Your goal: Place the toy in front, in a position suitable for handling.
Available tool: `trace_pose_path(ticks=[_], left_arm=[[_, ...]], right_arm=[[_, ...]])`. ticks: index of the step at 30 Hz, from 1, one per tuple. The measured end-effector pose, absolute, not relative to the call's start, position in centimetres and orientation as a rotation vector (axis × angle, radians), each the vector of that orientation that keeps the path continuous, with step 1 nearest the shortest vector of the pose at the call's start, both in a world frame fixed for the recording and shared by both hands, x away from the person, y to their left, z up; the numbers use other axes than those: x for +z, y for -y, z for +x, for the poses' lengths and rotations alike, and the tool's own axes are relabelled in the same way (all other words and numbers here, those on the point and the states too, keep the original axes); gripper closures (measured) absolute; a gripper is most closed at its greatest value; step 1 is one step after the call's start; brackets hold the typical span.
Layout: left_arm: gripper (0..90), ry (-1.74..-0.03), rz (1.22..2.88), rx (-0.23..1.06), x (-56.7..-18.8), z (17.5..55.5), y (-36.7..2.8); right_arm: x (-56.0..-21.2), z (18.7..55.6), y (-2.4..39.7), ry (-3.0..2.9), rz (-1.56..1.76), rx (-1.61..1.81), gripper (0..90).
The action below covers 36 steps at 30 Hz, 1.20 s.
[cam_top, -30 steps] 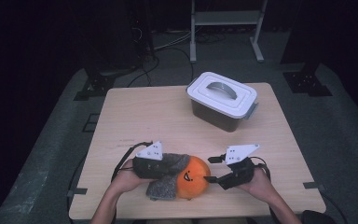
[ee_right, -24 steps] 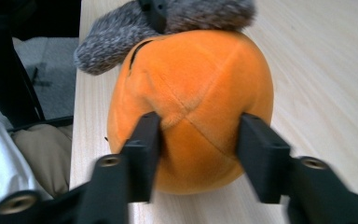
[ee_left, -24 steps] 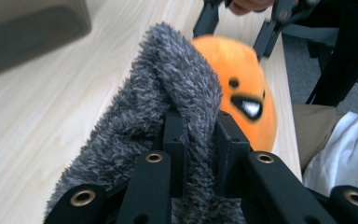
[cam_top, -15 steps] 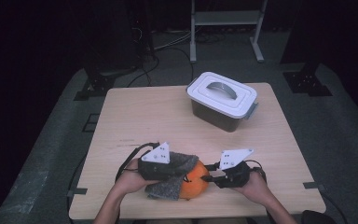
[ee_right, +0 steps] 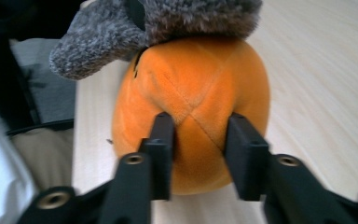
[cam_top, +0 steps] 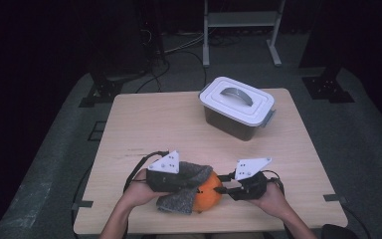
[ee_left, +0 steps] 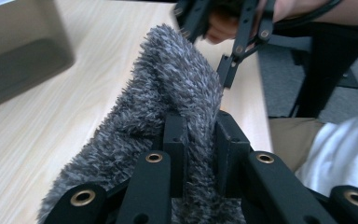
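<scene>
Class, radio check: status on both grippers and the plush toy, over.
Left gripper shut on grey fuzzy cloth. Right gripper pinching orange plush ball. Lidded box far off, nothing in the way.

High view looks down the table (cam_top: 189,124); both gripper views sit close, seemingly sharing the grey fabric (ee_left: 168,102).

No readable text, label, brand, number or sign appears on anything in view.

Lidded box (cam_top: 238,107) far right on table (cam_top: 144,124); plush ball (cam_top: 210,191) near front edge, sock (cam_top: 189,174) draped over it.
</scene>
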<state>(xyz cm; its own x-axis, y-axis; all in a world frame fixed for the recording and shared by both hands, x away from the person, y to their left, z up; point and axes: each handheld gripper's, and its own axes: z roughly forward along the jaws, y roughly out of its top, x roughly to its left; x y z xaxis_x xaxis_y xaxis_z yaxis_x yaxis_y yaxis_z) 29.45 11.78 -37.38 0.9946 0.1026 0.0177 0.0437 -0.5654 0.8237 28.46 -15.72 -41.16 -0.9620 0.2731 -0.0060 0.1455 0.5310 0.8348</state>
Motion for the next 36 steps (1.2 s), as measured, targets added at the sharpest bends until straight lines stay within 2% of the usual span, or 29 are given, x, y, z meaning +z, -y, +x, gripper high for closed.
trace_pose_path(ticks=[3,5,11,17,18,20,23,25,26,28,30,33,36], left_arm=[[77.2,-0.113,2.157,0.039,-37.9,29.7,-11.9],[77.2,-0.121,2.160,0.039,-38.1,29.9,-12.1],[77.3,-0.192,2.226,0.173,-38.5,30.6,-12.9],[77.4,-0.177,2.217,0.171,-38.0,30.2,-12.5],[77.4,-0.174,2.217,0.170,-37.9,30.2,-12.5],[77.4,-0.172,2.216,0.164,-37.9,30.2,-12.5],[77.4,-0.171,2.199,0.134,-38.2,30.3,-12.5],[77.4,-0.174,2.198,0.129,-38.3,30.4,-12.4],[77.4,-0.175,2.200,0.128,-38.4,30.5,-12.3],[77.4,-0.179,2.191,0.130,-38.2,30.5,-12.4],[77.4,-0.166,2.182,0.136,-37.5,30.2,-12.5],[77.4,-0.101,2.148,0.117,-36.4,29.3,-11.8],[77.3,-0.076,2.244,0.187,-36.6,28.8,-10.5]], right_arm=[[-41.5,28.8,16.1,-2.636,0.372,1.427,46.1],[-41.6,28.9,16.1,-2.633,0.381,1.430,46.3],[-41.2,28.5,15.8,-2.626,0.339,1.489,64.3],[-41.5,28.3,15.1,-2.630,0.331,1.464,65.5],[-41.4,28.3,15.2,-2.625,0.325,1.457,62.8],[-41.1,28.5,15.6,-2.600,0.335,1.458,50.2],[-41.4,29.0,15.6,-2.600,0.339,1.430,36.0],[-42.0,29.1,15.0,-2.620,0.327,1.412,33.1],[-42.3,29.0,14.7,-2.612,0.318,1.396,37.5],[-42.2,29.0,14.4,-2.599,0.333,1.374,52.0],[-41.9,29.3,14.4,-2.611,0.385,1.381,59.3],[-41.4,29.8,14.3,-2.598,0.500,1.406,61.6],[-41.2,29.7,13.8,-2.601,0.543,1.408,61.9]])
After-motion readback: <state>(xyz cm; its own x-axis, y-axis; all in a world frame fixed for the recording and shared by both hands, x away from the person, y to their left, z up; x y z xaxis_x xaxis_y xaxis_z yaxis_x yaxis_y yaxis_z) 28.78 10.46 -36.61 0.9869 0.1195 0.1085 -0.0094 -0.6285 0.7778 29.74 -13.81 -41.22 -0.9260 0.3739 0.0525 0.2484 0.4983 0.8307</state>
